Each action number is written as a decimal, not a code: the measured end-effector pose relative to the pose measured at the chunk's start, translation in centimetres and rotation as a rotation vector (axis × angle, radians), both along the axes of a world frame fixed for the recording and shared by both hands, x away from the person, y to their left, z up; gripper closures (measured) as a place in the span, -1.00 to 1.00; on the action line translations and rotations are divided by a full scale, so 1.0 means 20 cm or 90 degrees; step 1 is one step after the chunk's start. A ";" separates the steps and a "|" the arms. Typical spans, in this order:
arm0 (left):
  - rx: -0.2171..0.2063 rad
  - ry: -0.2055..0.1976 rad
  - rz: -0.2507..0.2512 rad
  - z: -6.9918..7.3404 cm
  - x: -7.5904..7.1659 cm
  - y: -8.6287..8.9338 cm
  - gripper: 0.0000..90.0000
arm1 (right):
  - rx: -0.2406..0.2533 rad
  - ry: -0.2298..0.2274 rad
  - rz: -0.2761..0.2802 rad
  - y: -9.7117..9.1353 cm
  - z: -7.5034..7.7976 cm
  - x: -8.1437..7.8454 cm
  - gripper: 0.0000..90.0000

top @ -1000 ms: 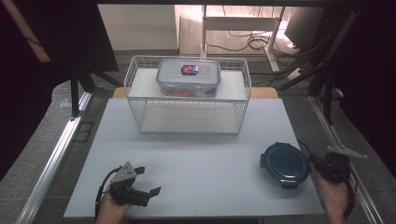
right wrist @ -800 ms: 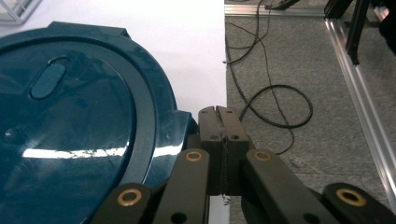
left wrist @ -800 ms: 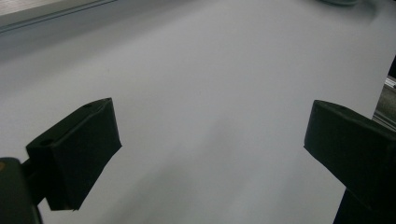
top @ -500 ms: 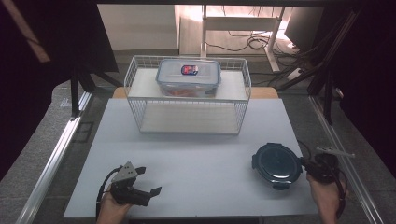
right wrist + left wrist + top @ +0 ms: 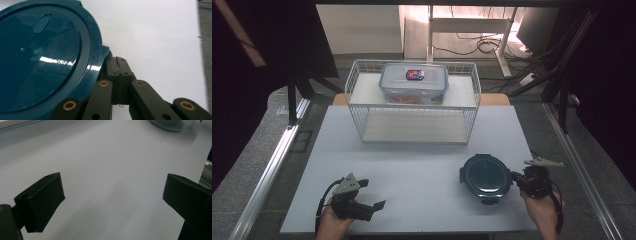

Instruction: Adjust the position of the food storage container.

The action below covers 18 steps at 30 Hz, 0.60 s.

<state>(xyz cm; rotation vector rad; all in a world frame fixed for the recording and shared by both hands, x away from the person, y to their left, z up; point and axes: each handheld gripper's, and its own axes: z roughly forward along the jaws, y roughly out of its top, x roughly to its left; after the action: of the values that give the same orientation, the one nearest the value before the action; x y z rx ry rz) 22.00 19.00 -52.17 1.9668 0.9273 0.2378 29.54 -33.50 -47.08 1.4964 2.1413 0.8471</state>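
Note:
A round dark teal container [image 5: 486, 176] with a latch lid lies on the white board [image 5: 412, 170] at the front right. My right gripper [image 5: 518, 179] is just right of it, jaws pressed together with nothing between them. In the right gripper view the gripper [image 5: 117, 60] rests its tips against the side latch tab of the lid [image 5: 42, 55]. My left gripper [image 5: 371, 194] rests at the front left, open and holding nothing. Its fingers [image 5: 42, 200] stand wide apart over bare board in the left gripper view, and the container [image 5: 170, 123] edge shows at the top.
A white wire basket [image 5: 362, 107] stands at the back middle of the board. Inside it is a clear rectangular box [image 5: 413, 82] with a snap lid and a red label. Metal rails run along both sides of the table.
My right gripper has slid left across the board, and the round container has shifted left with it. The left gripper has stayed put.

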 end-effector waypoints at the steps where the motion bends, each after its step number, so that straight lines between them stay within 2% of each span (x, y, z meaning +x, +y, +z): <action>1: 0.000 0.000 0.000 0.00 0.00 0.00 -0.93 | 0.000 0.001 0.009 0.02 0.00 0.00 0.99; 14: -0.003 0.006 -0.003 0.00 0.00 -0.01 -0.93 | 0.015 0.015 0.091 0.22 0.00 -0.04 0.99; 18: -0.002 0.008 -0.002 0.00 0.01 -0.01 -0.93 | 0.029 0.020 0.111 0.26 -0.01 -0.05 0.99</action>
<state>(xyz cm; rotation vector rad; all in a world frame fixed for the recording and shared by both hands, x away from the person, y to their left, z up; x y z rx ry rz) 22.12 18.84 -52.26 1.9687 0.9317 0.2211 28.63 -28.32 -47.18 1.3669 2.3160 0.9438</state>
